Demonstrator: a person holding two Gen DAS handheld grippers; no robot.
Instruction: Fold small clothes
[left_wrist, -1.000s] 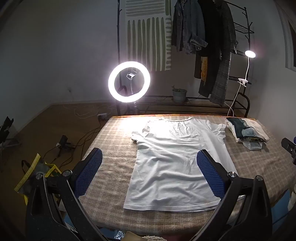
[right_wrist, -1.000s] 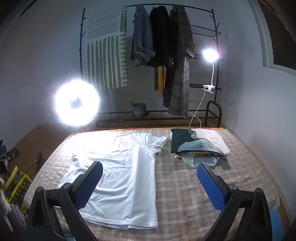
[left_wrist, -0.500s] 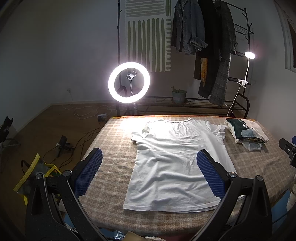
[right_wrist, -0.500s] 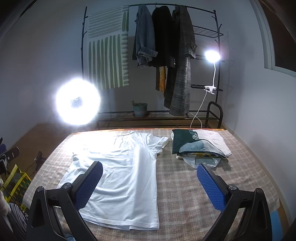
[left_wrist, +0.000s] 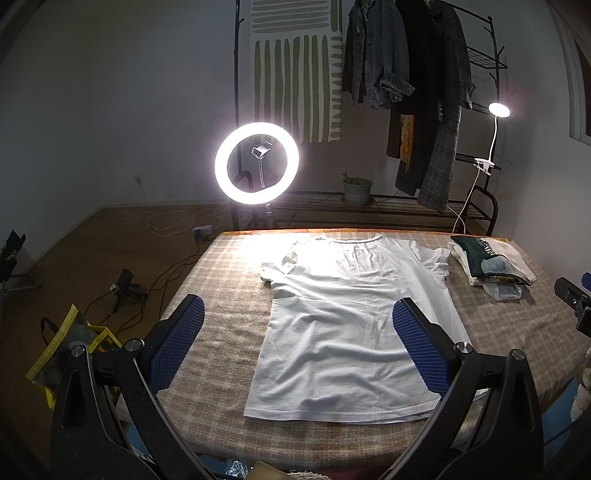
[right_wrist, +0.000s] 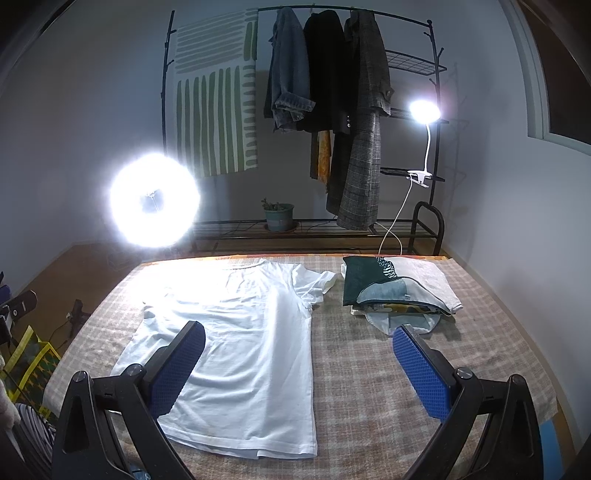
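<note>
A white T-shirt (left_wrist: 354, 325) lies flat and spread out on the checked tablecloth (left_wrist: 221, 332), neck at the far edge, hem toward me. It also shows in the right wrist view (right_wrist: 251, 332). My left gripper (left_wrist: 295, 343) is open and empty, held above the near edge over the shirt's left half. My right gripper (right_wrist: 299, 365) is open and empty, held above the shirt's right side and the bare cloth beside it. Neither touches the shirt.
A stack of folded clothes (right_wrist: 395, 291) sits at the far right of the table, also in the left wrist view (left_wrist: 491, 266). A ring light (left_wrist: 256, 164) stands behind the table. A clothes rack (right_wrist: 332, 110) and clip lamp (right_wrist: 424, 110) stand at the back wall.
Both views have shifted very slightly; the grippers stay open and the shirt has not moved.
</note>
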